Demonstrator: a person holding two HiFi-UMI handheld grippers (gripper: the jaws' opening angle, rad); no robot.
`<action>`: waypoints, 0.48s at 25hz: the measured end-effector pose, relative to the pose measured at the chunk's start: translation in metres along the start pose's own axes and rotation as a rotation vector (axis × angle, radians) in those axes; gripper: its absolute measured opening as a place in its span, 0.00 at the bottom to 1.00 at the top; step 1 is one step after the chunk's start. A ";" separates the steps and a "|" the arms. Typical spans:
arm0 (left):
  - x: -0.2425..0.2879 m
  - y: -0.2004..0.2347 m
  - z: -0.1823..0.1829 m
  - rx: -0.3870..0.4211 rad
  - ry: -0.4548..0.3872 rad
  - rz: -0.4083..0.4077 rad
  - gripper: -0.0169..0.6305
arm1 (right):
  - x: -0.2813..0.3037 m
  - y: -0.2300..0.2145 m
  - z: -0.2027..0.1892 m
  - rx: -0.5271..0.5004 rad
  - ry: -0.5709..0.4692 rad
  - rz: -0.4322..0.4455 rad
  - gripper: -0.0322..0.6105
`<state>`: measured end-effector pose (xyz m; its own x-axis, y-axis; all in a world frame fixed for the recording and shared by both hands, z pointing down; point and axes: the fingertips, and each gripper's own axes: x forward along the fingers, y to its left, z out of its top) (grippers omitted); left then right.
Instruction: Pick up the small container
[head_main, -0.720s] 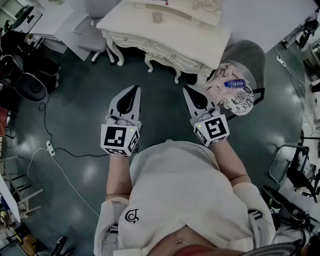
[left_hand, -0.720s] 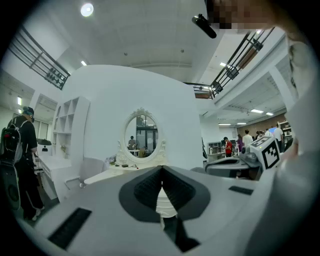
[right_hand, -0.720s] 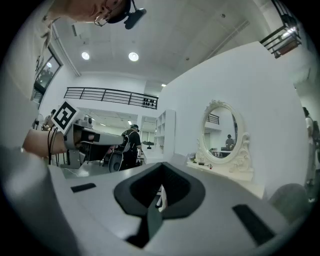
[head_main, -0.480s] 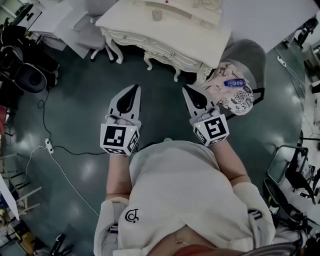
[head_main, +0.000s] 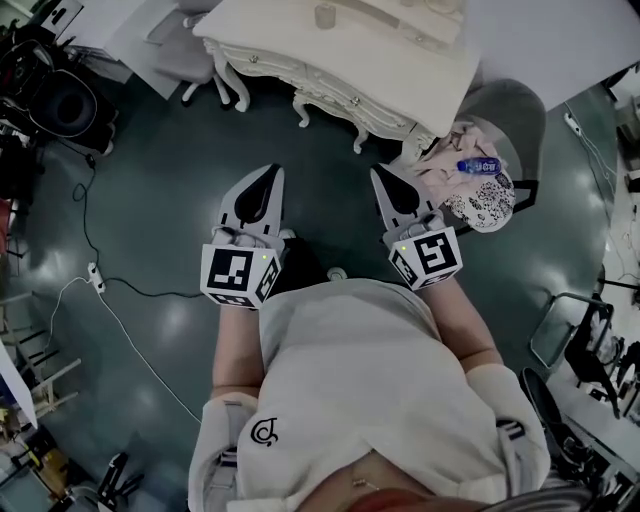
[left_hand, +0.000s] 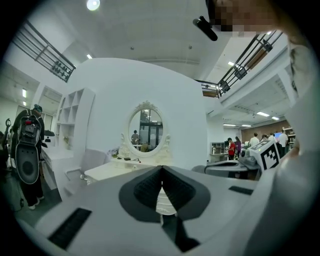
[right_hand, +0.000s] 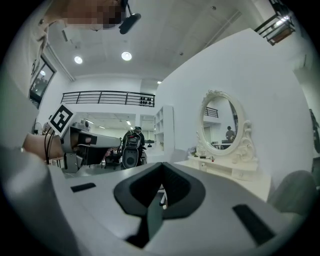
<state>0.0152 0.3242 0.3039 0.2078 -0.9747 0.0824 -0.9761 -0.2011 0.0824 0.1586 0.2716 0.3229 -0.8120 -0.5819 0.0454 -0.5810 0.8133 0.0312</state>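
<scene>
A small pale round container (head_main: 325, 15) stands on the white dressing table (head_main: 400, 80) at the top of the head view, well ahead of both grippers. My left gripper (head_main: 271, 173) and right gripper (head_main: 378, 172) are held side by side over the dark floor, short of the table. Both point toward it, shut with nothing between their jaws. In the left gripper view the shut jaws (left_hand: 161, 168) face the oval mirror (left_hand: 145, 129) above the table. The right gripper view shows its shut jaws (right_hand: 161, 165) with the mirror (right_hand: 223, 125) off to the right.
A grey chair (head_main: 505, 120) with clothing and a blue-labelled bottle (head_main: 480, 166) stands right of the table. Another grey chair (head_main: 185, 60) is at its left. Cables (head_main: 120, 290) and equipment lie on the floor to the left. People stand in the background (left_hand: 27, 150).
The head view has shifted, so the table and container lie higher in the frame. Both grippers keep the same pose and stay shut.
</scene>
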 end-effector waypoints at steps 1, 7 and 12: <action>0.005 0.007 -0.002 -0.008 0.003 0.000 0.05 | 0.008 0.000 -0.001 -0.003 0.005 0.000 0.06; 0.064 0.066 -0.008 -0.010 0.013 -0.042 0.05 | 0.079 -0.027 -0.013 -0.001 0.011 -0.047 0.06; 0.151 0.127 -0.015 0.025 0.046 -0.084 0.05 | 0.164 -0.076 -0.030 0.030 0.025 -0.107 0.06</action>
<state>-0.0765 0.1526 0.3417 0.2914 -0.9488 0.1221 -0.9562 -0.2852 0.0658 0.0713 0.1140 0.3582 -0.7441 -0.6646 0.0679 -0.6657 0.7462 0.0076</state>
